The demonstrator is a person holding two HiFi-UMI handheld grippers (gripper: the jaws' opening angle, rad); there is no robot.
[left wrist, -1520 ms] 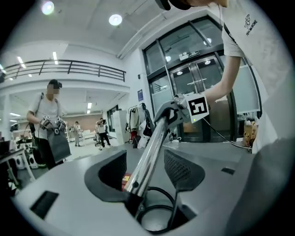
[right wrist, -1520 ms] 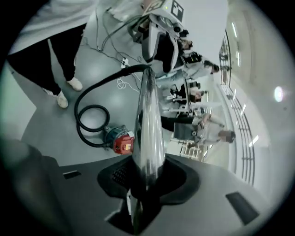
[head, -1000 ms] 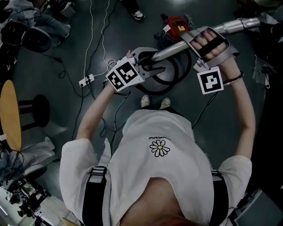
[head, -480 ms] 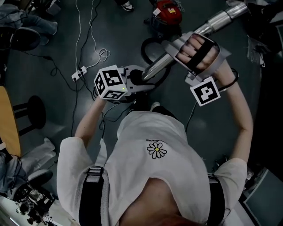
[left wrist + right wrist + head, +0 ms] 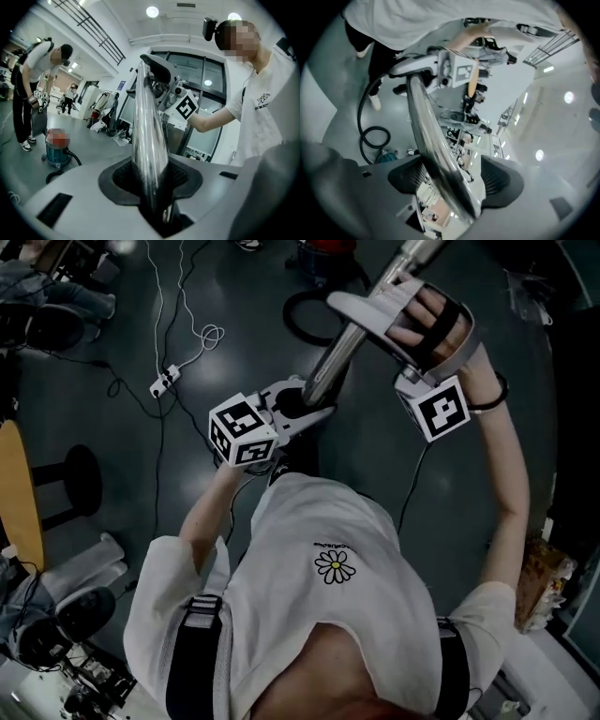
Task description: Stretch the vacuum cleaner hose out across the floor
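Left gripper (image 5: 150, 185), jaws just closing, clamps the metal wand (image 5: 336, 364). Right gripper (image 5: 454, 180), jaws just opened, straddles it unclamped. Shirt (image 5: 309, 521) lettering is too small to read; bare floor (image 5: 253, 334) lies ahead.

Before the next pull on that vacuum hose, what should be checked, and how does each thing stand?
1. Left gripper holds metal tube: fingers have just been closing, clamped on it: ok.
2. Right gripper holds tube: fingers have just been opening, tube between them, not clamped: not ok.
3. Hose straight: lies in a loop: not ok.
4. Power strip clear of path: cannot tell.
5. Bystander clear of vacuum cleaner: stands beside it: not ok.
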